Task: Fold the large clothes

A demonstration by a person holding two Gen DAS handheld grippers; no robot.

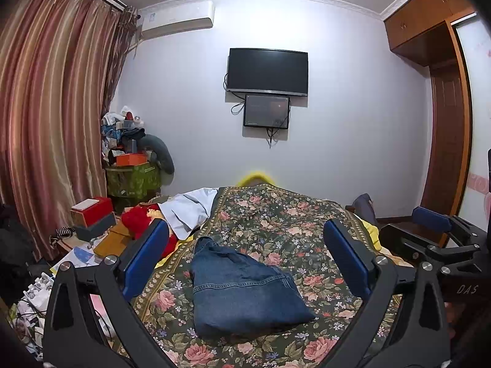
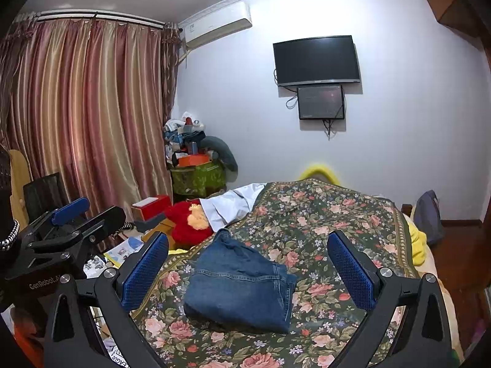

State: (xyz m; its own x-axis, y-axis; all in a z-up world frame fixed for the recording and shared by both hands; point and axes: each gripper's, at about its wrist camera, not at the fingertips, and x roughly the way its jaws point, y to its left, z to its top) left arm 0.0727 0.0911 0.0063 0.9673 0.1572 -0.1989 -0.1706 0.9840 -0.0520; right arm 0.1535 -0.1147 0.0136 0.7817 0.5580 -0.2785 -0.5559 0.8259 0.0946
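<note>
Can't really see how the folded jeans are layered underneath, the bottom layers are hidden. The yellow thing poking up behind the floral bedspread in mid frame is blurry, no idea what it is. Wardrobe gets chopped off at the upper right edge. The pile by the curtain is too jumbled to sort out.

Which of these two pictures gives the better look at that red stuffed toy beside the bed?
The right wrist view. There the red stuffed toy shows its red body and a pale orange patch, clear of the jaws. In the left wrist view the toy is only a partial red lump, cut off by the left gripper's blue finger.
</note>
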